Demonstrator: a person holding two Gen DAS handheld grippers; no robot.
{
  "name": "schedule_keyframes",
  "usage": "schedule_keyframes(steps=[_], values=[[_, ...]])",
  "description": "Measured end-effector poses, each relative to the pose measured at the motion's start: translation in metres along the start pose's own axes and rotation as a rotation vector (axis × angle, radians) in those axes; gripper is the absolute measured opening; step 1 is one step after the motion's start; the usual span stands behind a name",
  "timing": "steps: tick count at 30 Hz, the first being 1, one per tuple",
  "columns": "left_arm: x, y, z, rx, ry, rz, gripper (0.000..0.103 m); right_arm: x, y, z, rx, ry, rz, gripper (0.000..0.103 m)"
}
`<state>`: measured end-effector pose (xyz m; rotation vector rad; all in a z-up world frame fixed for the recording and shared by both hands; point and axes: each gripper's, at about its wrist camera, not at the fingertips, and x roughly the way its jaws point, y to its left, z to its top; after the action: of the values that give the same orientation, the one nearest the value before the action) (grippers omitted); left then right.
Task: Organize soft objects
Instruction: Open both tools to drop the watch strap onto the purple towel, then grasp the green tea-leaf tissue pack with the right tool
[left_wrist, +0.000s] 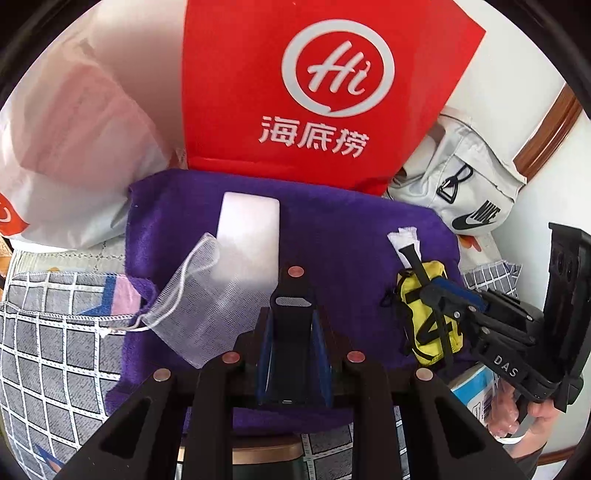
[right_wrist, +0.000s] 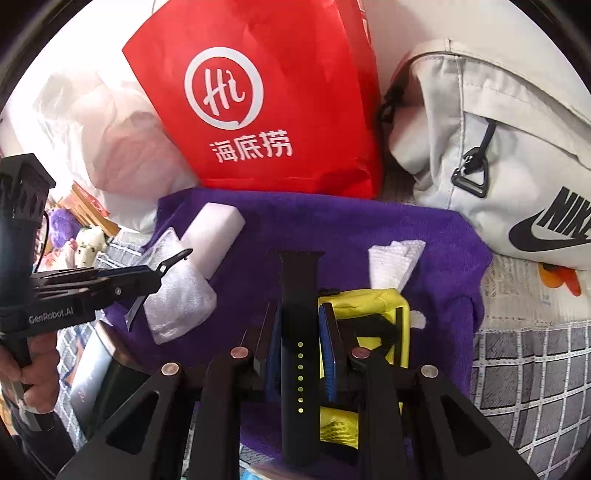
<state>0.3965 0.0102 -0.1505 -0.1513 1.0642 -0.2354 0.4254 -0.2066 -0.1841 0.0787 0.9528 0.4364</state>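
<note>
A purple towel (left_wrist: 332, 236) (right_wrist: 332, 236) lies spread on the bed. On it are a white sponge block (left_wrist: 248, 236) (right_wrist: 214, 236), a white mesh drawstring bag (left_wrist: 192, 299) (right_wrist: 177, 299), a folded white tissue (right_wrist: 395, 262) (left_wrist: 406, 240) and a yellow mesh pouch with black straps (left_wrist: 428, 314) (right_wrist: 369, 306). My left gripper (left_wrist: 291, 314) (right_wrist: 159, 284) is shut on a short black watch strap piece (left_wrist: 291, 295). My right gripper (right_wrist: 299, 343) (left_wrist: 443, 299) is shut on a long black watch strap with holes (right_wrist: 299, 350), just above the yellow pouch.
A red paper bag (left_wrist: 325, 85) (right_wrist: 266, 103) stands behind the towel. A white plastic bag (left_wrist: 66, 147) is at the left, a white Nike bag (right_wrist: 498, 147) (left_wrist: 465, 184) at the right. A grey checked bedsheet (left_wrist: 48, 350) lies underneath. A box (right_wrist: 107, 373) sits at the front.
</note>
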Motion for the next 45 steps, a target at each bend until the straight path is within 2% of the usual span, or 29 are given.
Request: schedule_keyframes(steps=[10, 11, 12, 15, 19, 24, 28, 33, 36, 39, 42, 45], values=[[0.009, -0.001, -0.002, -0.002, 0.039, 0.013, 0.021, -0.002, -0.002, 0.0, -0.012, 0.007, -0.011, 0.022], [0.01, -0.001, -0.001, -0.006, 0.041, 0.015, 0.022, -0.004, -0.003, 0.0, -0.01, 0.002, -0.007, 0.024], [0.01, -0.001, -0.001, -0.012, 0.041, 0.019, 0.022, -0.006, -0.003, 0.0, -0.008, -0.001, -0.003, 0.03], [0.01, -0.002, -0.001, -0.01, 0.043, 0.023, 0.031, -0.017, -0.002, 0.001, -0.004, -0.03, 0.004, 0.05], [0.002, -0.003, -0.001, -0.008, 0.031, 0.041, 0.038, -0.029, 0.002, 0.003, -0.005, -0.059, 0.016, 0.058], [-0.024, 0.001, -0.001, -0.028, 0.002, 0.021, 0.04, -0.05, 0.012, 0.0, -0.041, -0.084, -0.02, 0.063], [-0.053, 0.002, -0.002, -0.039, -0.053, -0.017, 0.052, -0.07, 0.021, -0.006, -0.017, -0.104, 0.005, 0.071], [-0.084, -0.007, -0.008, -0.028, -0.095, -0.038, 0.052, -0.092, 0.057, -0.035, -0.057, -0.06, -0.004, 0.073], [-0.101, -0.012, -0.019, -0.023, -0.114, -0.03, 0.059, -0.106, 0.089, -0.068, -0.151, -0.04, 0.0, 0.074], [-0.115, -0.013, -0.039, -0.024, -0.108, -0.024, 0.059, -0.115, 0.114, -0.098, -0.244, -0.033, 0.002, 0.081], [-0.13, -0.007, -0.066, -0.014, -0.105, -0.016, 0.059, -0.119, 0.13, -0.122, -0.28, -0.045, 0.022, 0.086], [-0.141, 0.008, -0.093, -0.024, -0.113, 0.024, 0.059, -0.113, 0.14, -0.137, -0.299, -0.024, 0.046, 0.087]])
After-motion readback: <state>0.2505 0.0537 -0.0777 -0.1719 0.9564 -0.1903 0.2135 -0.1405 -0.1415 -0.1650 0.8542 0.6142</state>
